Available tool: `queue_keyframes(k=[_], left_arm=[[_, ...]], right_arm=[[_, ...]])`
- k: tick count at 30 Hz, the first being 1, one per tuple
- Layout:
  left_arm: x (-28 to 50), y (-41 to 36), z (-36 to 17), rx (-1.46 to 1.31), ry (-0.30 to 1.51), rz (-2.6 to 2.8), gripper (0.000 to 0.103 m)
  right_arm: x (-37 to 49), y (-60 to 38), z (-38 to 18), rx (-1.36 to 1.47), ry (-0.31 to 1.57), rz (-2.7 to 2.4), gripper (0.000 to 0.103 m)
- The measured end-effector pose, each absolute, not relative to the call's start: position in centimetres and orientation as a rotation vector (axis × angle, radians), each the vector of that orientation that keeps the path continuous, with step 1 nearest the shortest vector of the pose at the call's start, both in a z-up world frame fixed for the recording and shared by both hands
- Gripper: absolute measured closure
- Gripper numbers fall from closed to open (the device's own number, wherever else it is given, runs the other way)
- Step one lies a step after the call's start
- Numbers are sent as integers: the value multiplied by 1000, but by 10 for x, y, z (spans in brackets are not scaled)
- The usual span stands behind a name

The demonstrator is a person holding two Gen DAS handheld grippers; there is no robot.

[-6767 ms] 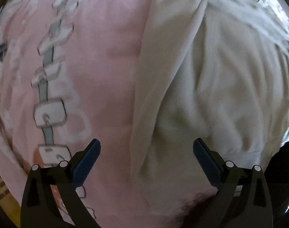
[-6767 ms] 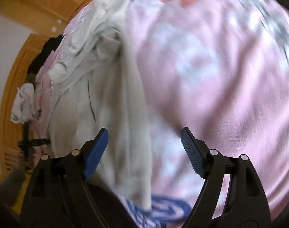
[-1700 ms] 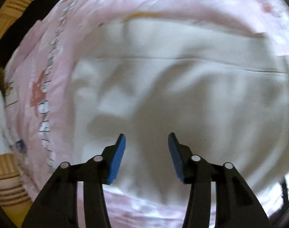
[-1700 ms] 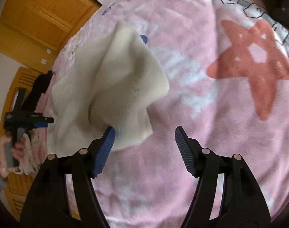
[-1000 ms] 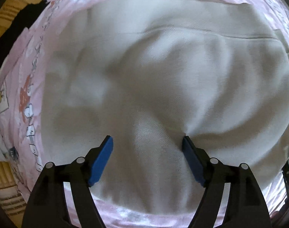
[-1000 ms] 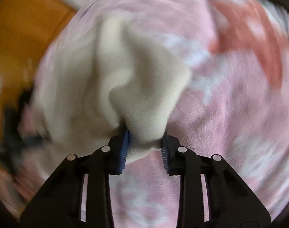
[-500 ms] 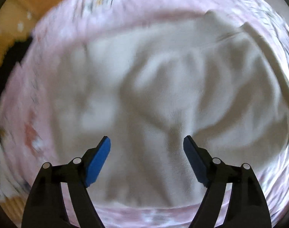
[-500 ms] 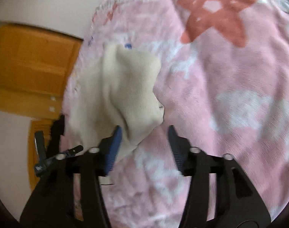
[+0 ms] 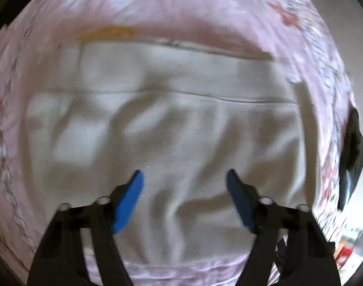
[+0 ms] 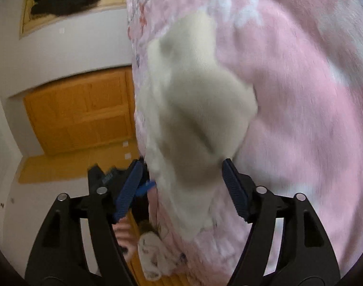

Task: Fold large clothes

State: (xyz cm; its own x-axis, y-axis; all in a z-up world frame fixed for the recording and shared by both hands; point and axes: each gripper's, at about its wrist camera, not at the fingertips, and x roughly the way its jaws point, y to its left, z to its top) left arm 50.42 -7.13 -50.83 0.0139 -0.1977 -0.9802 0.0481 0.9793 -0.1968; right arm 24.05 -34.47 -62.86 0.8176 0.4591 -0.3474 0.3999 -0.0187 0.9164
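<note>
A cream-white garment (image 9: 172, 124) lies folded and wrinkled on a pink patterned bedspread (image 9: 181, 16). My left gripper (image 9: 184, 190) is open above its near part, blue pads apart, holding nothing. In the right wrist view the same garment (image 10: 193, 109) lies bunched on the bedspread (image 10: 300, 95). My right gripper (image 10: 181, 181) is open with a raised fold of the cloth between its spread pads. The left gripper (image 10: 124, 178) shows behind the right one's left finger.
A dark object (image 9: 353, 157) sits at the bed's right edge. Wooden cabinet doors (image 10: 81, 112) and a white wall stand beyond the bed. A small white cloth (image 10: 155, 257) and a hand lie low at the bed's side.
The right gripper closed on a fold of the garment about a second ago, then opened and let it go. The left gripper stayed open and shifted over the cloth. Both views swung.
</note>
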Motion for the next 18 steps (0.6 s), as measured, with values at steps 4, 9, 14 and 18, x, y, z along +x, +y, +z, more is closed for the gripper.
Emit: queue_keyframes(k=[4, 9, 14, 18], left_arm=[[504, -54, -529, -226, 1604, -107, 71], [483, -54, -515, -174, 1570, -145, 72], [468, -60, -504, -79, 1524, -178, 72], [463, -70, -506, -10, 1509, -205, 72]], right_arm=[[253, -349, -643, 1709, 670, 67, 28], [277, -354, -648, 1750, 653, 88, 26], [265, -357, -645, 1792, 591, 113, 26], [248, -361, -637, 1783, 514, 79, 26]])
